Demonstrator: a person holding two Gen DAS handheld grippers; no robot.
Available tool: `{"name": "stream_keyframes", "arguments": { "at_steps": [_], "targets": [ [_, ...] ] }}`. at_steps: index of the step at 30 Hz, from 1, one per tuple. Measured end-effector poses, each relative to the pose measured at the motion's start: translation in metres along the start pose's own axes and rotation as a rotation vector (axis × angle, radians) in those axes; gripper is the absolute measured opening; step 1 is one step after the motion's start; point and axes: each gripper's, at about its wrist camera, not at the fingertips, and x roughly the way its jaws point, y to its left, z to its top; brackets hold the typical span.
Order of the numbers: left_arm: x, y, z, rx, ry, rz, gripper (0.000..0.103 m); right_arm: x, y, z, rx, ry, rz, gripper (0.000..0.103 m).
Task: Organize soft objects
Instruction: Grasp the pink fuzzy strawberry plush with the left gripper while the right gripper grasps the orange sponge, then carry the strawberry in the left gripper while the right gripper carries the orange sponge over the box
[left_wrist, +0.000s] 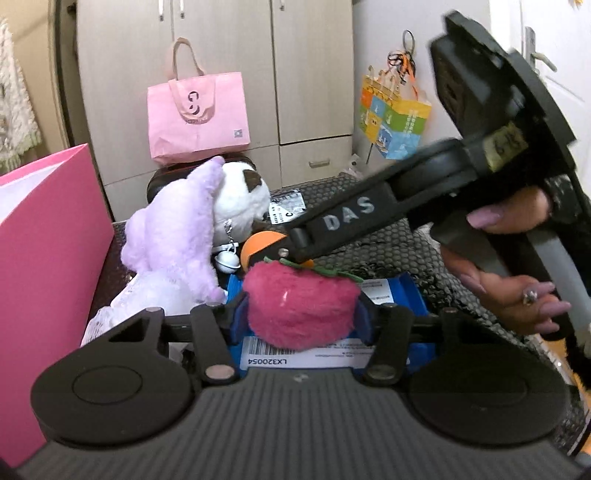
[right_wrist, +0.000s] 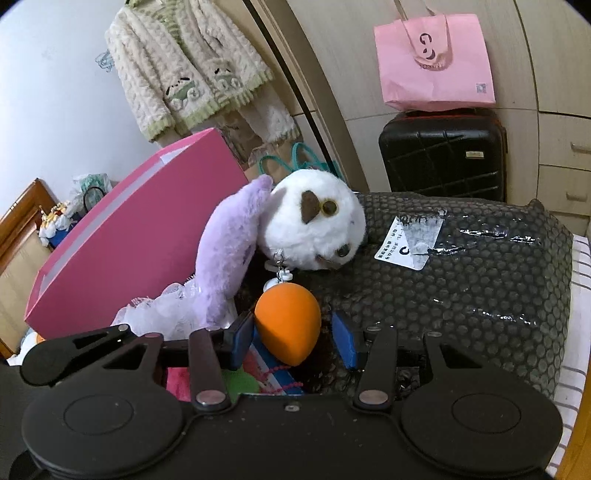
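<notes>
A fuzzy pink strawberry plush with green leaves sits between the blue pads of my left gripper, which press on both its sides. An orange egg-shaped soft ball lies between the pads of my right gripper. The left pad touches it and a gap shows at the right pad. In the left wrist view the right gripper's finger reaches down to that ball, held by a person's hand. A purple plush and a white plush head lean together behind the ball.
An open pink box stands at the left. A black bubble-wrap parcel fills the right. A blue package with a white label lies under the strawberry. Behind are a black suitcase, a pink bag and wardrobe doors.
</notes>
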Motion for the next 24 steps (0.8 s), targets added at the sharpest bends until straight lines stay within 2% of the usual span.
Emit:
{"name": "stream_keyframes", "arguments": {
  "at_steps": [1,4,10,16,24],
  "targets": [
    [-0.001,0.001,0.000,-0.004,-0.005,0.001,0.053,-0.002,0.002,-0.001,-0.013,-0.001,-0.001,0.043],
    [-0.005,0.003,-0.002,-0.009,-0.011,-0.004,0.053,-0.010,0.008,-0.005,-0.042,-0.016,-0.004,0.040],
    [-0.017,0.013,0.001,-0.074,-0.009,-0.049,0.053,-0.033,0.023,-0.009,-0.071,-0.068,-0.057,0.040],
    [-0.038,0.017,-0.003,-0.100,-0.022,-0.060,0.053,-0.057,0.041,-0.021,-0.094,-0.117,-0.117,0.040],
    [-0.065,0.025,-0.013,-0.125,-0.022,-0.067,0.053,-0.075,0.072,-0.050,-0.122,-0.108,-0.184,0.040]
  ]
}}
